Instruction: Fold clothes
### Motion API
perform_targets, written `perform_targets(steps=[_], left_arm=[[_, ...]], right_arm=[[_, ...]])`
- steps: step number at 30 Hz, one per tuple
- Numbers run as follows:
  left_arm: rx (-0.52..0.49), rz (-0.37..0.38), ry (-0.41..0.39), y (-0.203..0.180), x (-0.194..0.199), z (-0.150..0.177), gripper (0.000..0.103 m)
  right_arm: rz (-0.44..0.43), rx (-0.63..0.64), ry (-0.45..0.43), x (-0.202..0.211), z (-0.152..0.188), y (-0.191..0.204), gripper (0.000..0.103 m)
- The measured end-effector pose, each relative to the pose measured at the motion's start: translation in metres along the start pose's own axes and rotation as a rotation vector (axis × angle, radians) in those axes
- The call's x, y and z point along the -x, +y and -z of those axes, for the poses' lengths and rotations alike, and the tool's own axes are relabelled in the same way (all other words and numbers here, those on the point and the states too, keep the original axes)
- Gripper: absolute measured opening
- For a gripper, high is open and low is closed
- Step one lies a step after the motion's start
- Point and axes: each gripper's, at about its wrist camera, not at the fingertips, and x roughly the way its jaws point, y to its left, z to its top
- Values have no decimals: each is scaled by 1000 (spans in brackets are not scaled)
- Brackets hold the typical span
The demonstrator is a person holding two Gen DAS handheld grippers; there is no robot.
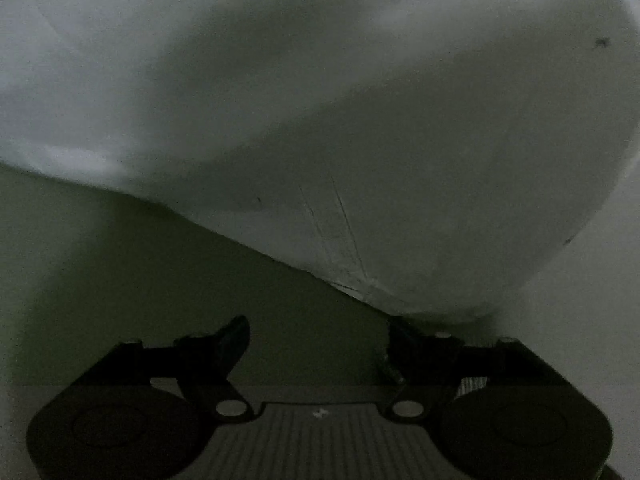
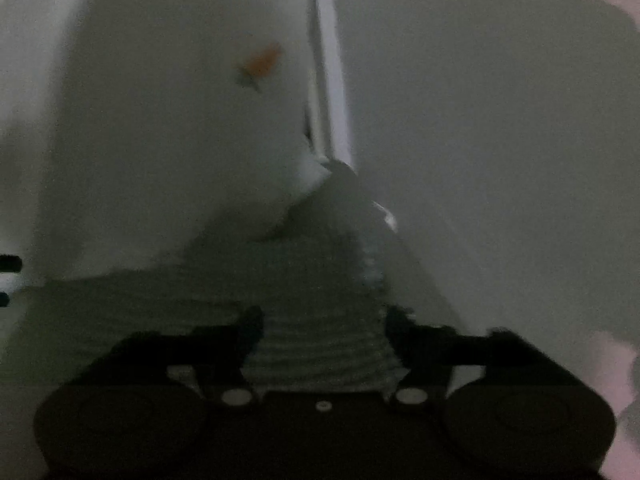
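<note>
pale, whitish cloth filled both dim views. in the left wrist view the white garment point(image 1: 320, 100) bulged across the upper part of the picture, and its lower edge ran as a slanting line from the left side down to the right, ending just above the right finger. below that edge lay a flat olive-green surface point(image 1: 120, 272), bare from the left rim to the middle, the one stretch of open room in this view. the left gripper point(image 1: 318, 332) stood with its fingers point(image 1: 234, 336) spread apart and nothing between them; the cloth's low corner came very close to the right fingertip, though whether it touched was hard to tell in the gloom.

the right wrist view showed what the left did not: a small orange and green mark point(image 2: 260, 65) on the white cloth, a bright straight seam or edge point(image 2: 328, 80) running down the middle, and a grey ribbed band point(image 2: 320, 340), perhaps a cuff or hem, lying low between the fingers. the right gripper point(image 2: 324, 320) was released too, its fingers wide, the ribbed cloth between them but not pinched. at the far right rim a pinkish patch point(image 2: 616, 360) showed, too blurred to name. cloth crowded this view nearly edge to edge.
</note>
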Motion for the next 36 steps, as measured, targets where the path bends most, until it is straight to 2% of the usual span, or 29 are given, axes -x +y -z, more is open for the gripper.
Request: perform_targets(steps=[1,3,5,8,11,15,18,21,22,26,30,34,36], left_arm=[[-16,19,-11,2,20,0,83],[-72,38,-48,5,65,5,87],[-140,21,-103,11,112,12,93],[-196,-16,-177,29,176,22,99],[-199,-3,-292,59,254,34,103],[-174,-14,-480,106,347,56,103],[-158,-36,-601,144,403,77,103],[-164,-60,-641,180,441,95,103],[-176,-71,-616,192,453,101,103],[-244,-64,-427,231,485,120,103],[-254,-68,-292,266,496,144,103],[-233,-78,-147,292,504,165,103],[-237,-106,-103,301,513,178,103]], right_arm=[[-13,4,-18,14,0,12,87],[-39,11,-54,41,-1,35,90],[-80,15,-90,70,1,59,103],[-187,16,-114,98,10,103,103],[-262,28,-144,132,22,148,103],[-313,53,-229,192,46,213,103],[-369,18,-265,247,68,255,103],[-347,17,-277,296,95,298,103],[-332,33,-276,311,105,312,103],[-279,142,-239,375,150,375,103],[-226,210,-164,422,195,427,101],[-197,217,-92,450,230,450,99],[-180,184,-13,458,239,455,95]])
